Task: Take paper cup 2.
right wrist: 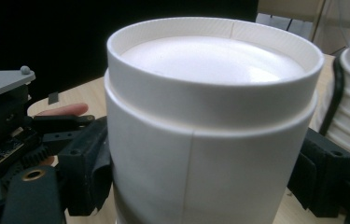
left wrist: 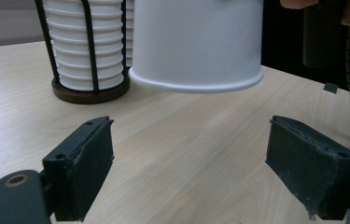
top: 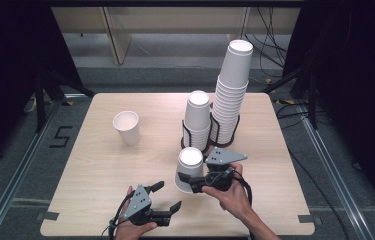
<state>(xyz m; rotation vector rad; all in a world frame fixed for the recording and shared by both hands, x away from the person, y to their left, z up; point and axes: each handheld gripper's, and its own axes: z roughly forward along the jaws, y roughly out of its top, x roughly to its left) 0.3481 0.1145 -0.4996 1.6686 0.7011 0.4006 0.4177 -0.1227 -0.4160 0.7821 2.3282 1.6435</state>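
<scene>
An upside-down white paper cup (top: 190, 167) hangs low over the table's front middle, with my right gripper (top: 195, 185) shut on its wall near the rim. In the right gripper view the cup (right wrist: 210, 116) stands bottom up between the two black jaws. My left gripper (top: 170, 195) is near the front edge, to the left of the cup, open with nothing between its fingers. Its own view has the gripper (left wrist: 189, 154) facing the cup (left wrist: 196, 42), whose rim is slightly off the wood.
Two stacks of upturned white cups stand in black wire holders behind the held cup, a short stack (top: 197, 120) and a tall stack (top: 232, 95). A single upright cup (top: 127, 127) stands at the left of the table (top: 100, 165).
</scene>
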